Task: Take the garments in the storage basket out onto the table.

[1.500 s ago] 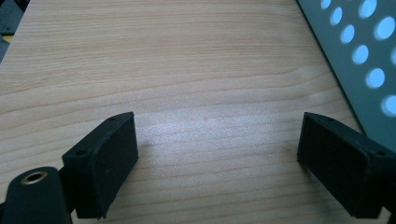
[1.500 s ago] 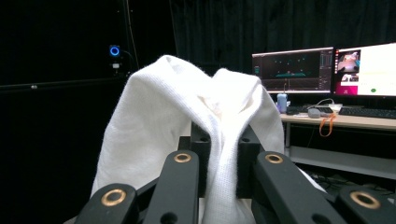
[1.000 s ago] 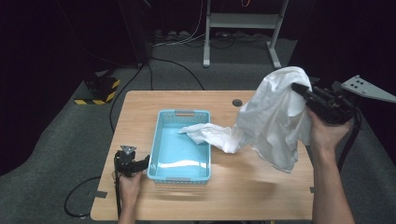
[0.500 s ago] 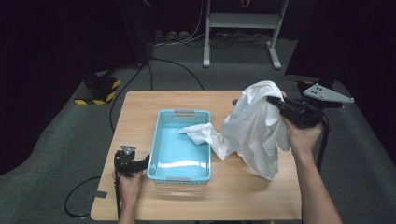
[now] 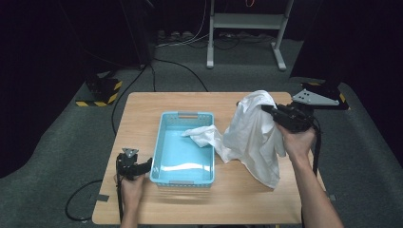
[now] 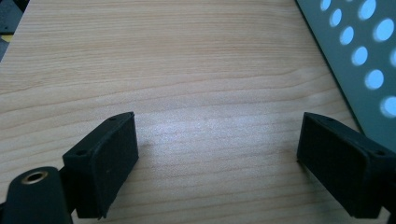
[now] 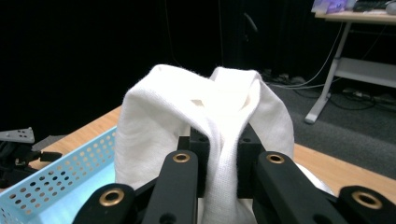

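While we kept our left tool (image 5: 142,167) resting spread apart on the surface (image 5: 142,109) just beside the blue basket (image 5: 164,142), our right tool (image 5: 267,110), clenched on the white cloth (image 5: 254,137), had come lower and nearer the basket than a second before. The cloth hung bunched from the jaws, one end trailing over the basket's right rim, its lower fold on the wood.

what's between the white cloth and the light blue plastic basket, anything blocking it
Nothing visible. The right gripper is clamped on the white cloth, one end of which already drapes over the right rim into the light blue perforated plastic basket. The basket floor looks bare, and the open left gripper rests outside its left wall.
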`<state>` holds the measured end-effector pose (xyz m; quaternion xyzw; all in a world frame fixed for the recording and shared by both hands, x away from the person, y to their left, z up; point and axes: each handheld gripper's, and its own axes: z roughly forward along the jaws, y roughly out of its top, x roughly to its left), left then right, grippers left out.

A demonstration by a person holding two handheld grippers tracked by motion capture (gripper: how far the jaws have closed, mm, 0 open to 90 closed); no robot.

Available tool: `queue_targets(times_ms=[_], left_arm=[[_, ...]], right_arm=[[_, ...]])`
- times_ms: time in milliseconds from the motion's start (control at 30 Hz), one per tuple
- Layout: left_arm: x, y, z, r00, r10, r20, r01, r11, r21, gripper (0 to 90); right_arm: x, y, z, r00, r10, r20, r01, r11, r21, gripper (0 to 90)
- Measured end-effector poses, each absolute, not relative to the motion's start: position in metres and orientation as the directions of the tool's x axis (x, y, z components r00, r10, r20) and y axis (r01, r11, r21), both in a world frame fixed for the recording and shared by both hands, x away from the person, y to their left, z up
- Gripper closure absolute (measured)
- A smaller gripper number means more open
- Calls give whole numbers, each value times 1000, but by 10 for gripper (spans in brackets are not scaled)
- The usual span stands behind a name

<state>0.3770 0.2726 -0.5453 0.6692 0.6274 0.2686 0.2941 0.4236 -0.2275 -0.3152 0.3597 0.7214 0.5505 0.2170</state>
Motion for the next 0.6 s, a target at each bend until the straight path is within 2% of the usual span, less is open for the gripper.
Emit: queue_targets(times_ms=[600], left_arm=[[377,273,-545,68,998,-18,680,-34,732,126]], right_arm=[[444,-208,-357,-635,765,109,350,159,923,818]])
